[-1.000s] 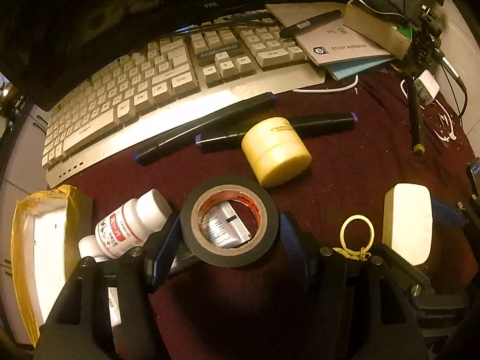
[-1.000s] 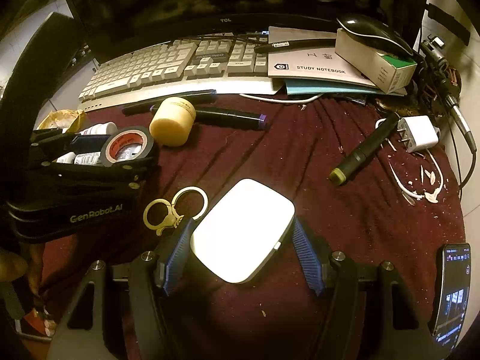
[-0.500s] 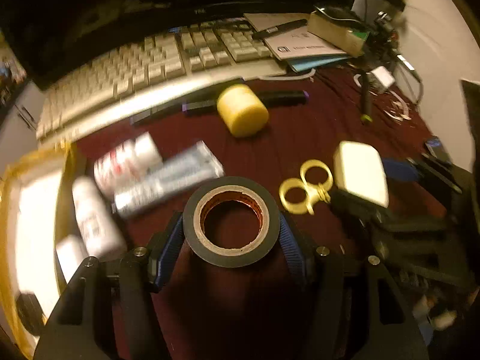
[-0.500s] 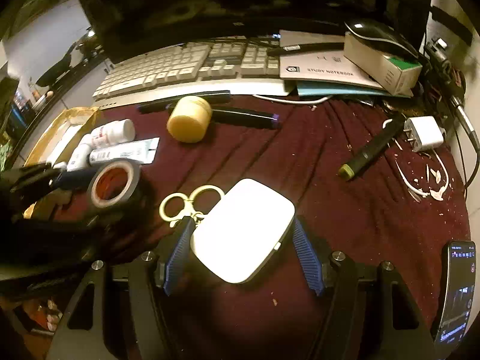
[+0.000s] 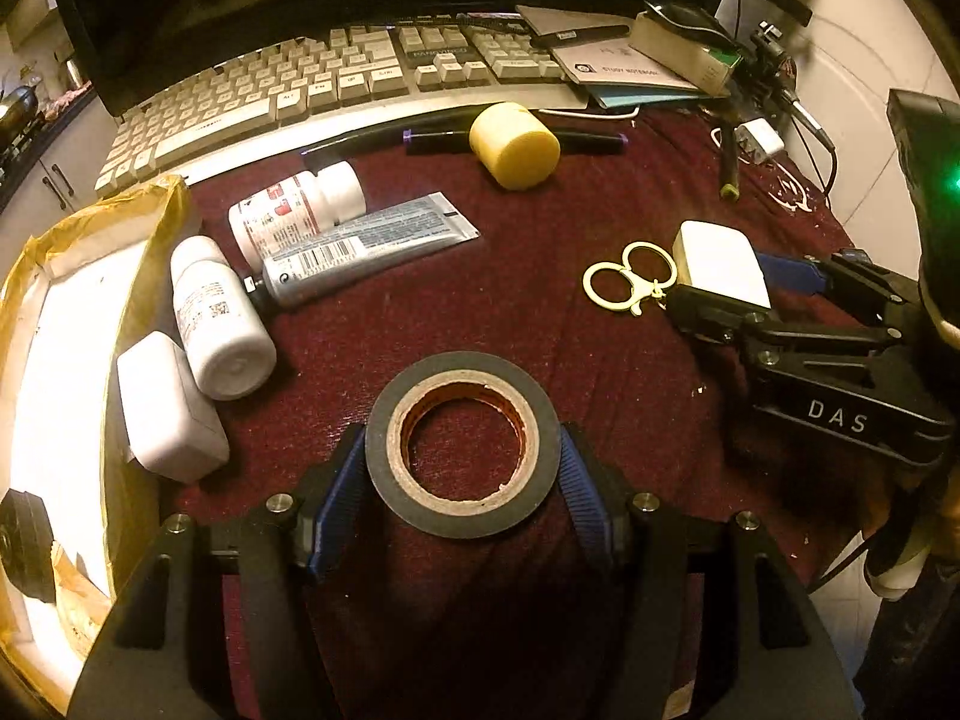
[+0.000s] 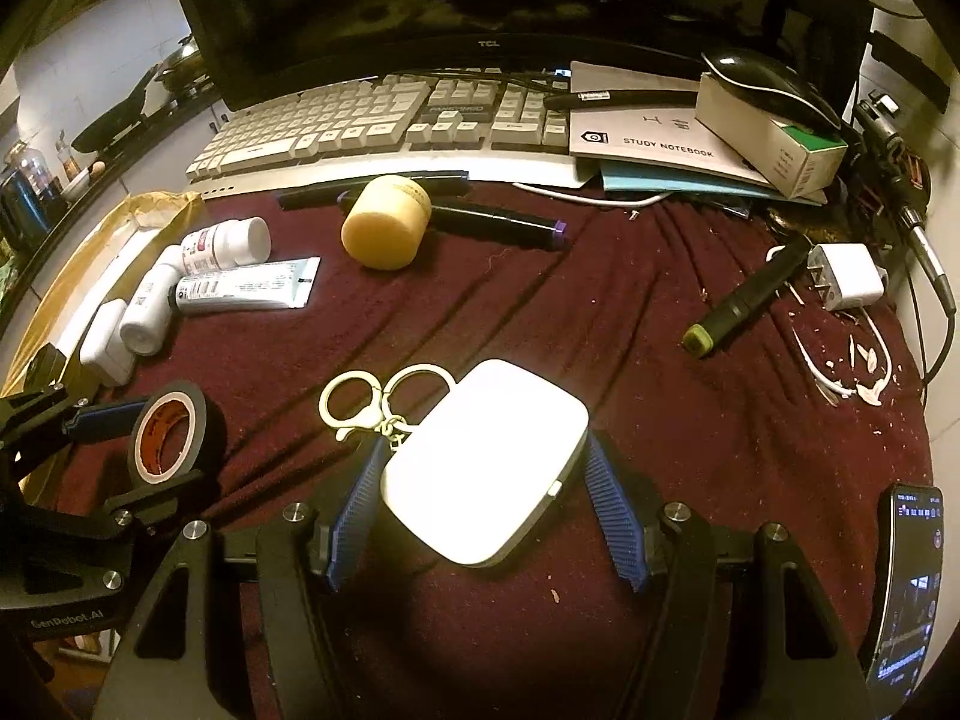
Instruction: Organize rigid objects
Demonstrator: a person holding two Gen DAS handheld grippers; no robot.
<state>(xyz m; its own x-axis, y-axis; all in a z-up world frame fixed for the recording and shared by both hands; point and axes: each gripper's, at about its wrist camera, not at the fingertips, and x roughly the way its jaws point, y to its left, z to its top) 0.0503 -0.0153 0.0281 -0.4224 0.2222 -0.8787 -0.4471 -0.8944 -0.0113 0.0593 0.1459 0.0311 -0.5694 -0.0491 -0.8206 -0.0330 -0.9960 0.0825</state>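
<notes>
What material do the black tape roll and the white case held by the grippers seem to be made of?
Black tape roll: likely matte vinyl wound on a cardboard core, judging by the tan fibrous inner ring. White case: probably smooth, glossy hard plastic, with rounded corners and a bright sheen.

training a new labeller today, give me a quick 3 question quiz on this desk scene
1. What does the left gripper hold?
2. True or false: the yellow jar stands upright.
3. The key rings lie: A) on the keyboard B) beside the white case C) in the box

Key
1. The tape roll, pads against its sides.
2. False: it lies on its side across the markers.
3. B, touching the case held in the right gripper.
</notes>
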